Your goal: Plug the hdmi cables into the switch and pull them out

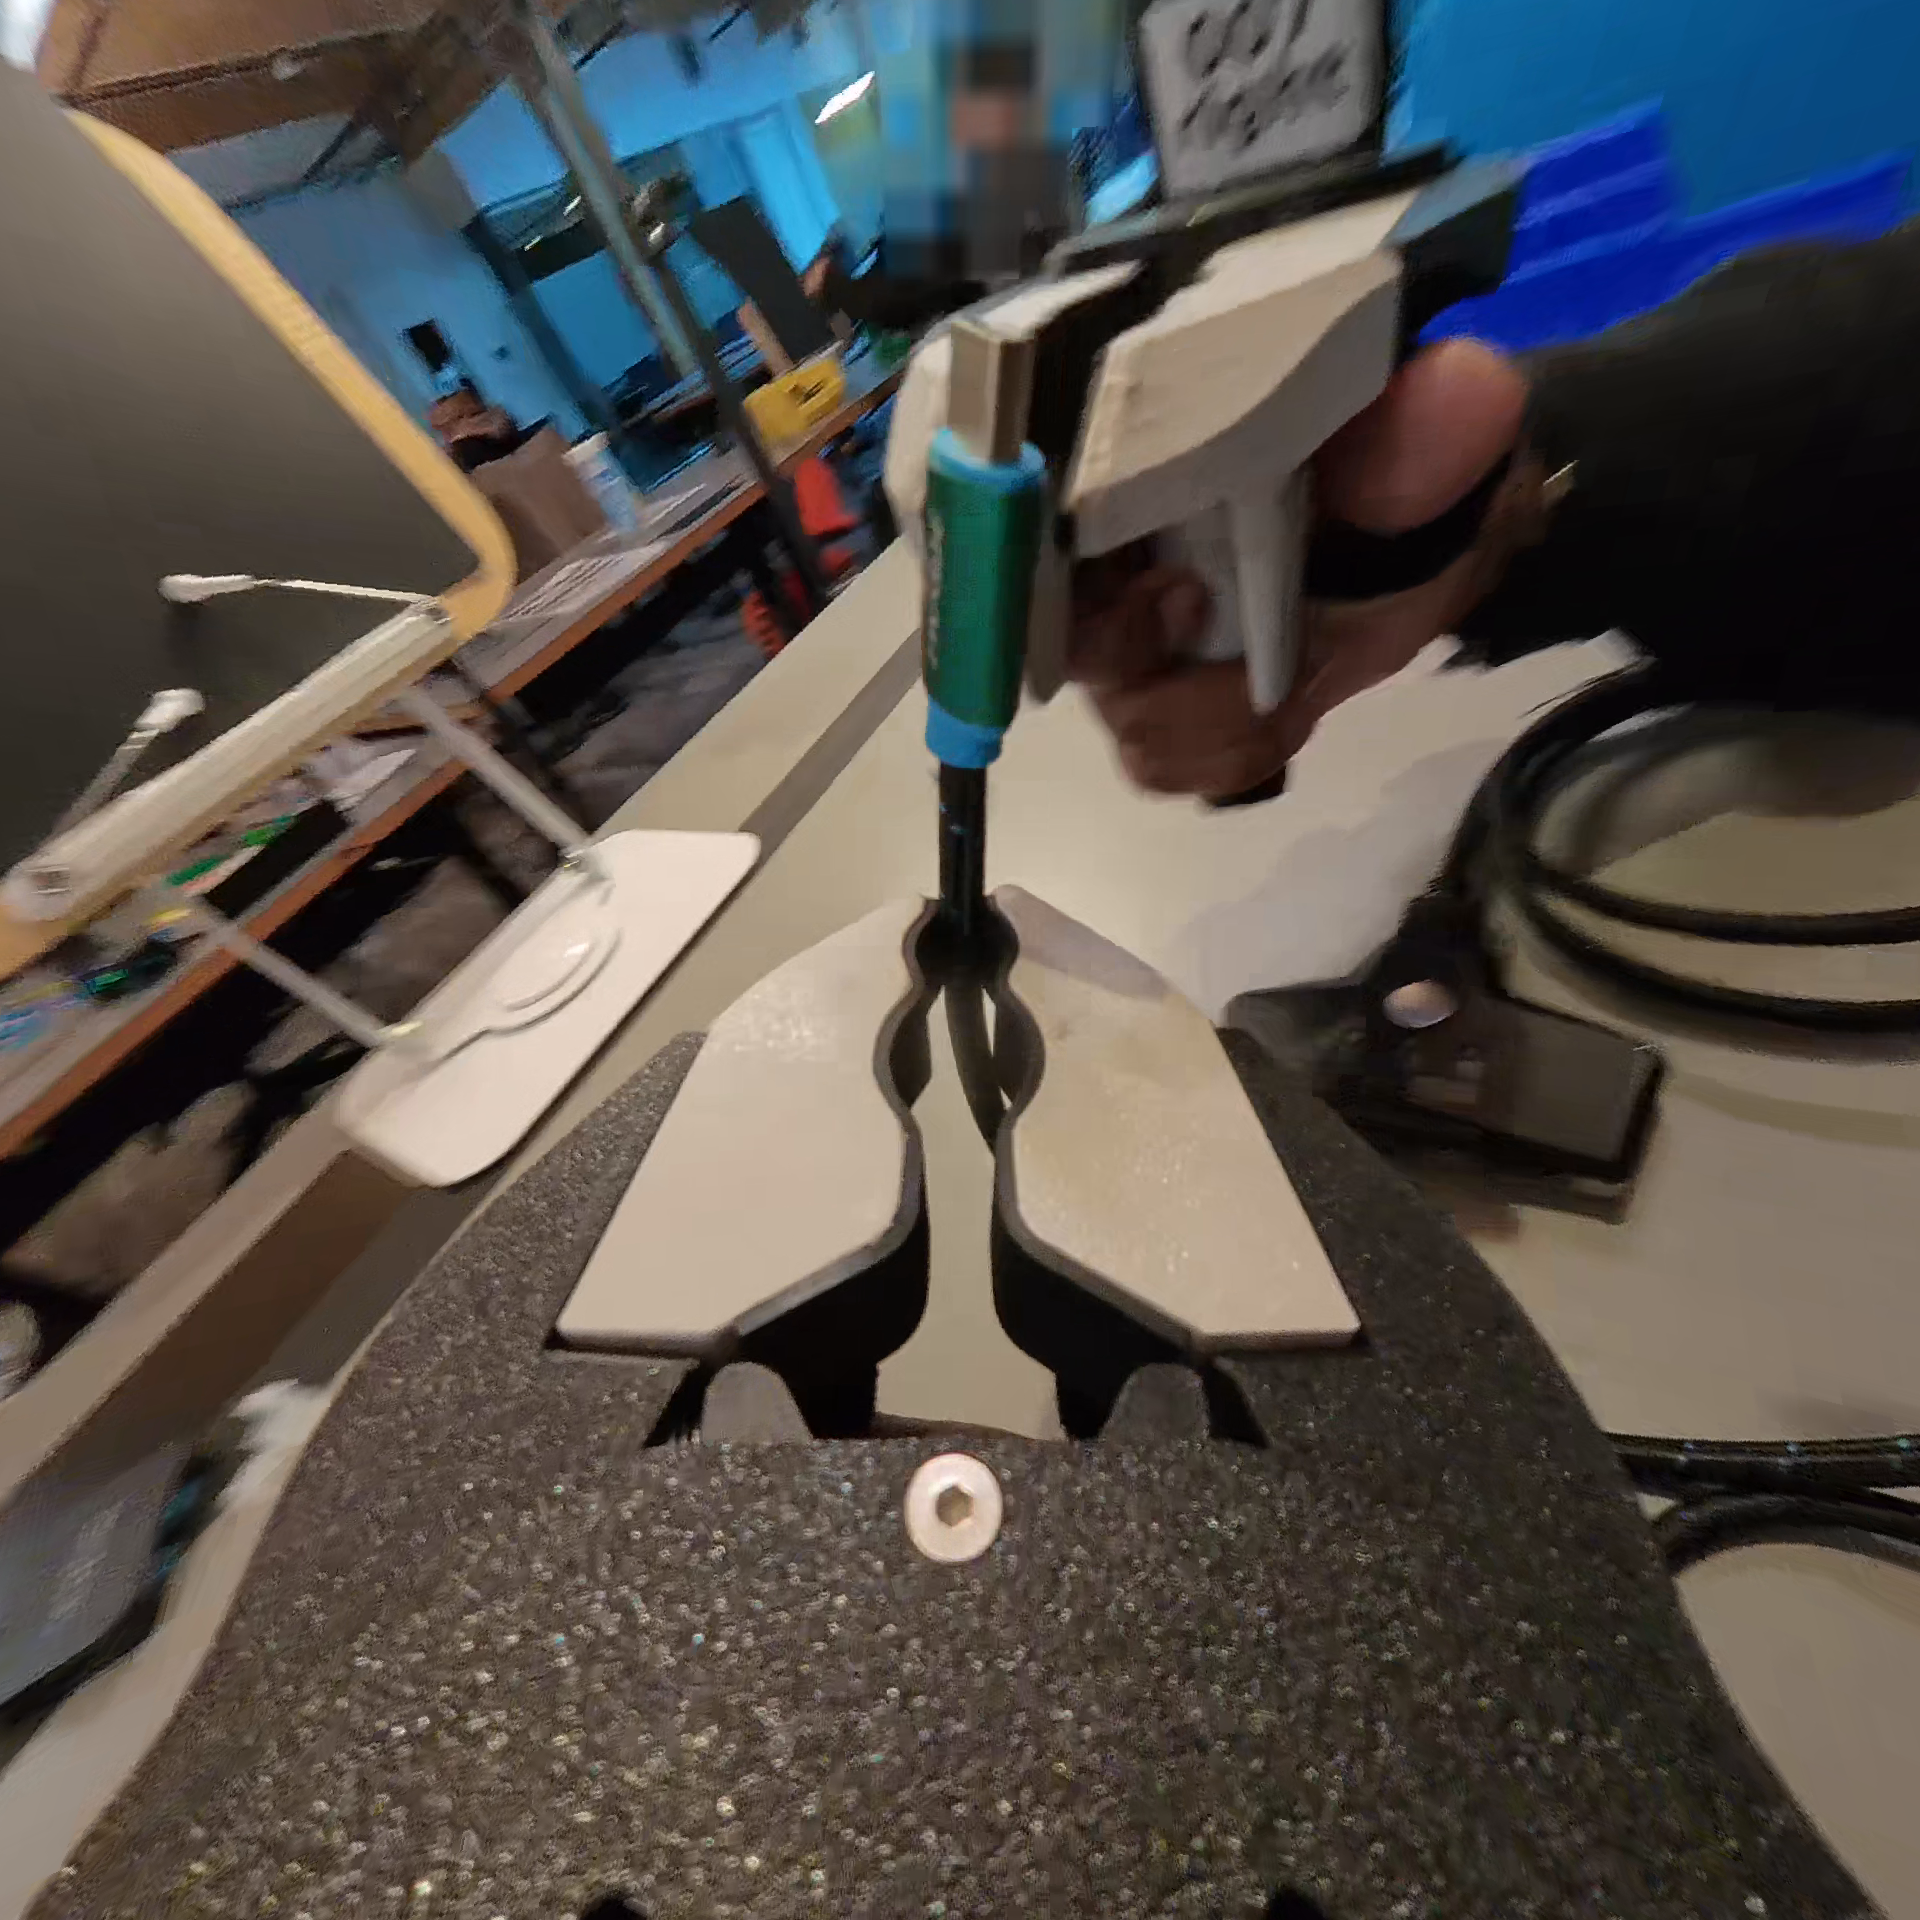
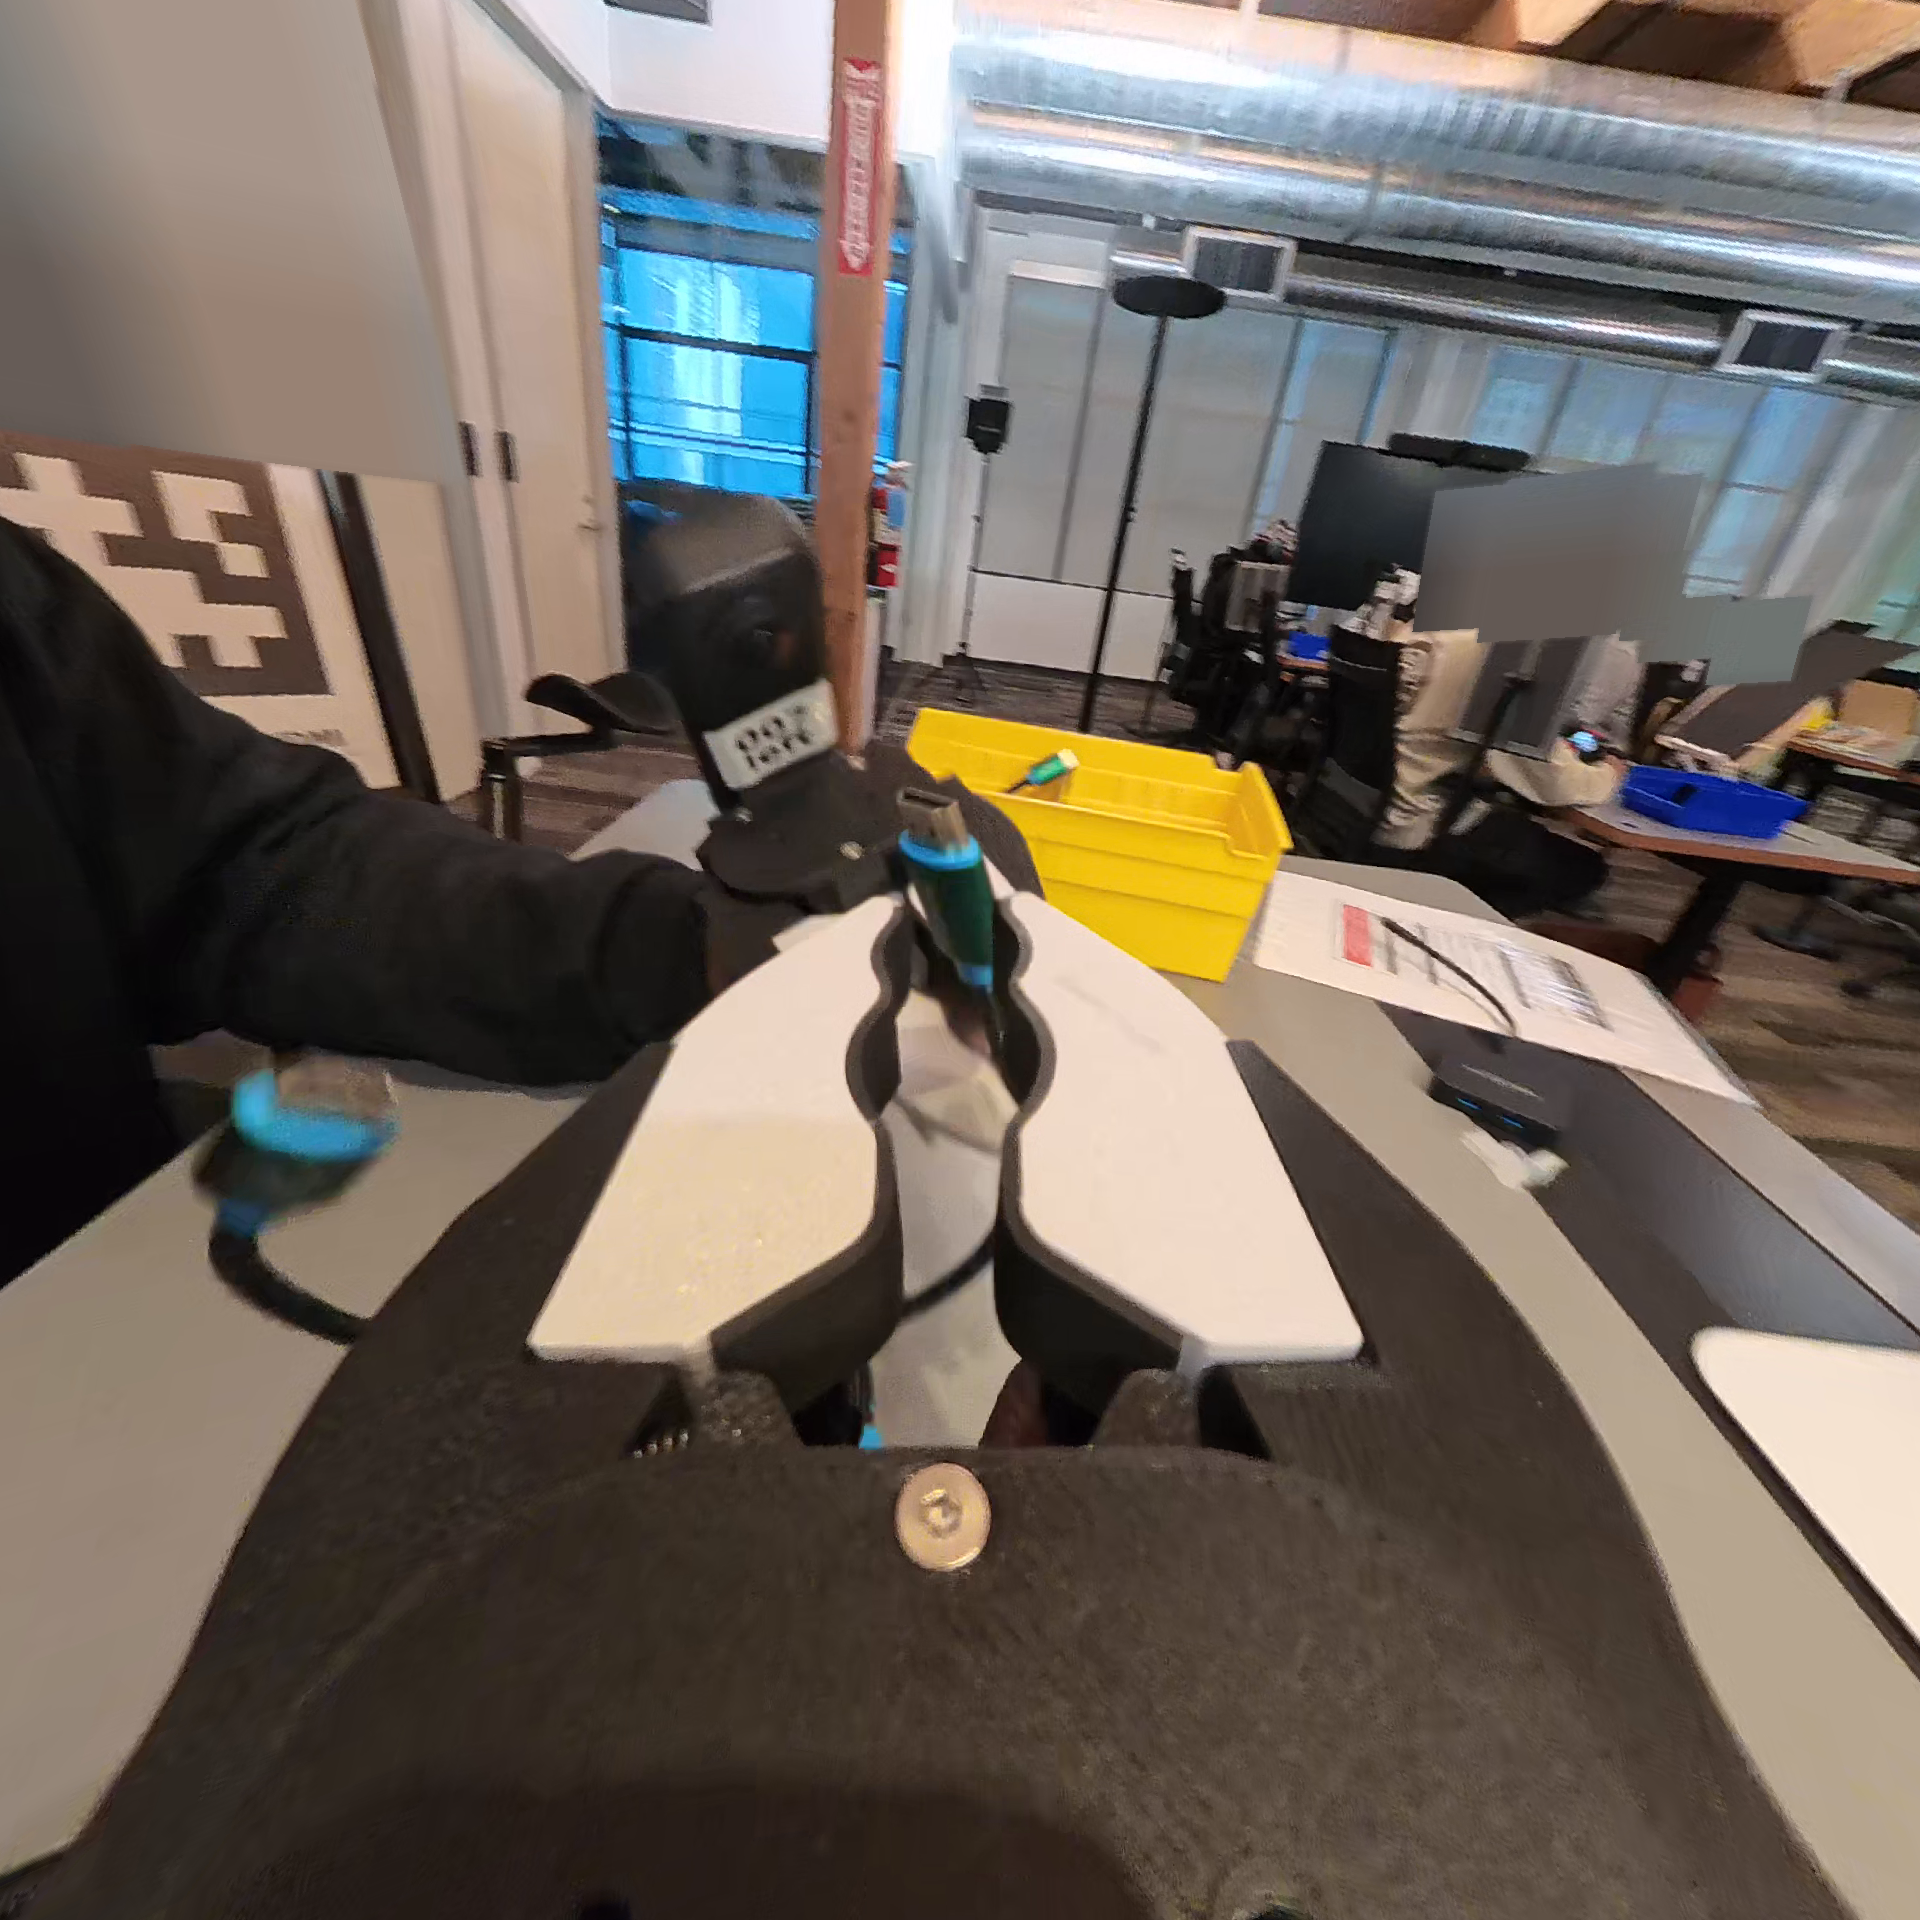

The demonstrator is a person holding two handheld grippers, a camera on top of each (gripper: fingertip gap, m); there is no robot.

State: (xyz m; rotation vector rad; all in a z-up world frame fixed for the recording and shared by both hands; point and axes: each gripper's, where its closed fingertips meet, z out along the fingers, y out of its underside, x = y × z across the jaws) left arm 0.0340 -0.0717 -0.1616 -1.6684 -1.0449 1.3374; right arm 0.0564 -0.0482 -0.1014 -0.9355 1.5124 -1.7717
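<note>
- An open office with exposed ducts and blue-lit windows lies behind a grey surface (image 2: pixel 1039 1164), where a yellow bin (image 2: pixel 1112 862) stands at the far edge.
- The switch (image 2: pixel 1496 1086), a small dark box, sits on the surface to the right of the yellow bin and nearer the camera, beside a printed sheet (image 2: pixel 1455 987); 1 thin lead runs from it, but whether any port holds an hdmi plug cannot be told.
- The left tool (image 1: pixel 961 925) is nearly closed, pinching the black cable (image 1: pixel 961 831) just below its green-and-blue plug (image 1: pixel 982 582), which stands upright in the air.
- The right tool (image 2: pixel 951 925) is narrowed around the same plug's body; whether the pads truly press on it cannot be told.
- A second plug (image 2: pixel 301 1132) with a blue collar lies blurred on the surface, well left of the yellow bin and unplugged.
- Judgement: both visible plugs are free of the switch, well apart from it. This looks like a handover between tools; at least 1 insertion and pull-out seems left.
</note>
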